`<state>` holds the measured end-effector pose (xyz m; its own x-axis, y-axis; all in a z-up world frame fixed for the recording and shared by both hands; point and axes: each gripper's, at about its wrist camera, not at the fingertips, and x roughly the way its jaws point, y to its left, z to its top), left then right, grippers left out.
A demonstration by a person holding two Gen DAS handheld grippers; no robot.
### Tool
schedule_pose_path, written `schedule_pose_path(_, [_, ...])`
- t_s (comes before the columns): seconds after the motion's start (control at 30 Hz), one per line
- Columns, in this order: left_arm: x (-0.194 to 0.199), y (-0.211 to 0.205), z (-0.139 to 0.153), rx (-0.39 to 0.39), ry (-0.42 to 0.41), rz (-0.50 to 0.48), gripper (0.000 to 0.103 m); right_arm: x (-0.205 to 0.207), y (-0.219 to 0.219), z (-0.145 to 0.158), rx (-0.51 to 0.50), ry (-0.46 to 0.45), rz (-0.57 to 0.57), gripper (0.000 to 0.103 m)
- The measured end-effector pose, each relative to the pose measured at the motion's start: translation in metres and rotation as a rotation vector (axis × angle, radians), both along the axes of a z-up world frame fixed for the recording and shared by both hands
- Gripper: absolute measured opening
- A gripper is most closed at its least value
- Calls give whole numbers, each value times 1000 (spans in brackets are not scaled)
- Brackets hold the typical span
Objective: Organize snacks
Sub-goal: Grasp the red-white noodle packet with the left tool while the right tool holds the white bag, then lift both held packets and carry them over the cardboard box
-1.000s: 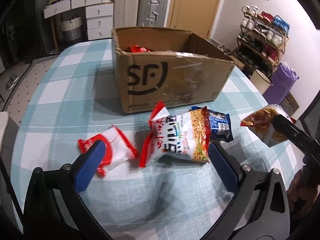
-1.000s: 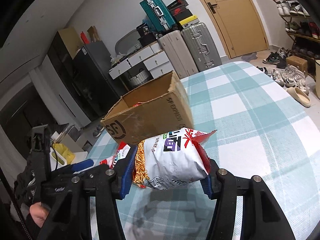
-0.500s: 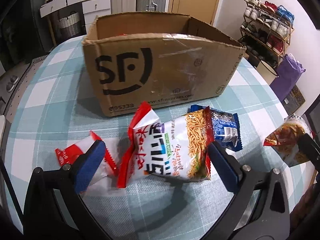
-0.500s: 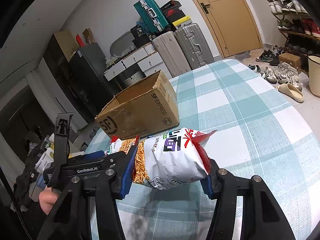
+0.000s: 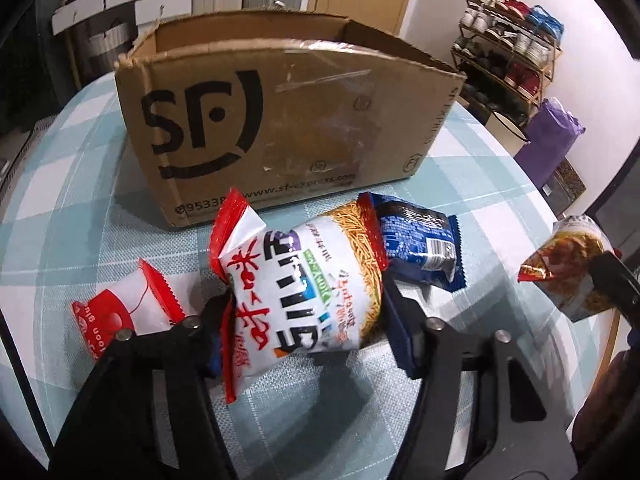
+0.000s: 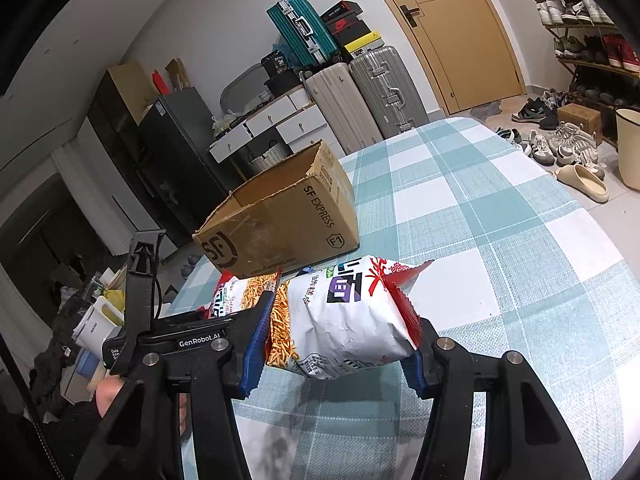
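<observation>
Left wrist view, read left to right: one small red-and-white packet (image 5: 120, 312) lies flat on the checked tablecloth (image 5: 80, 208). Just right of it, the left gripper (image 5: 308, 320) has its two blue-padded jaws pressed against the ends of one white noodle-snack bag (image 5: 304, 284); the jaws have just been closing, and the bag sits squeezed between them on the cloth. One dark blue packet (image 5: 420, 240) lies touching that bag's right end. Behind all three stands one open cardboard box (image 5: 288, 120), upright, its printed face toward the camera. At far right, a second noodle-snack bag (image 5: 568, 268) hangs above the cloth in a dark jaw.

Right wrist view, left to right: a hand (image 6: 108, 394) grips the left tool's handle at lower left. The box (image 6: 280, 220) stands beyond on the table. The right gripper (image 6: 336, 356) is partly closed, both pads clamped on the ends of the second bag (image 6: 344, 320), held clear of the cloth.

Count: four snack packets visible, two of them noodle bags; one box; two grippers.
</observation>
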<state>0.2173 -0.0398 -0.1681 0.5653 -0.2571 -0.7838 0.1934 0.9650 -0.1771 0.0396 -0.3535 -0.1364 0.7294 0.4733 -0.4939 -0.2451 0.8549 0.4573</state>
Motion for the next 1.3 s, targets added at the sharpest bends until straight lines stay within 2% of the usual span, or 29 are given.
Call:
schedule_pose_path(0.4, [-17, 6, 10, -14, -27, 5, 56, -13, 7, 10, -9, -17, 1, 56])
schedule_pose_path(1.0, [-66, 44, 61, -44, -118, 33, 57, -37, 28, 38, -29, -75, 32, 56])
schedule_pose_path(1.3, [-94, 72, 100, -69, -173, 63, 57, -49, 54, 64, -33, -130, 80, 56])
